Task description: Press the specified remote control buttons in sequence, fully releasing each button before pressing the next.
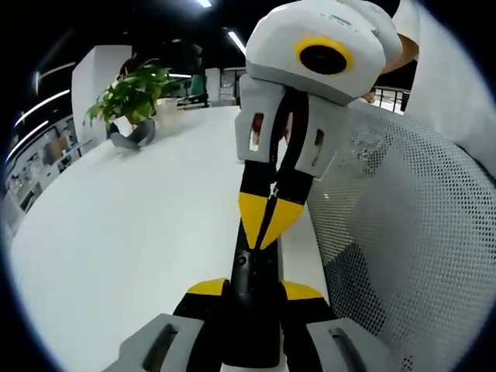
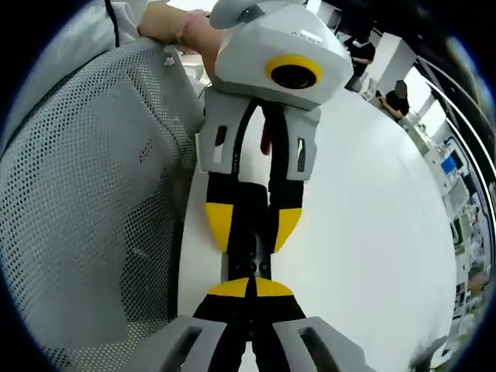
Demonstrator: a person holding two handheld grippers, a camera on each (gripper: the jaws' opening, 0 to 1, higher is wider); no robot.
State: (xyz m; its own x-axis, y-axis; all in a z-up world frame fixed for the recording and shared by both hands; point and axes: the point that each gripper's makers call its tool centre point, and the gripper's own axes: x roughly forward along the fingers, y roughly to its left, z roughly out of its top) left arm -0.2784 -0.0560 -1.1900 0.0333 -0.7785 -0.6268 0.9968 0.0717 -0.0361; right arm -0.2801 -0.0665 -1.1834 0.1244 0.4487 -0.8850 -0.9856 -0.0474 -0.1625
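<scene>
- Between the spread jaws of the left gripper (image 1: 256, 289) sits the remote (image 1: 253, 306), pinched by its sides, its long axis running straight ahead.
- Just beyond, the right gripper (image 1: 267, 221) – jaws pressed together – meets the remote tip-down; it is the nearer presser.
- Farther off, the left gripper view offers a plant (image 1: 132, 97) on the table (image 1: 139, 232); the right gripper view, a hand (image 2: 174, 23).

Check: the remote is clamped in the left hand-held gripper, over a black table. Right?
Not black. The table is white, as the left gripper view shows. The remote is clamped in the left hand-held gripper.
</scene>
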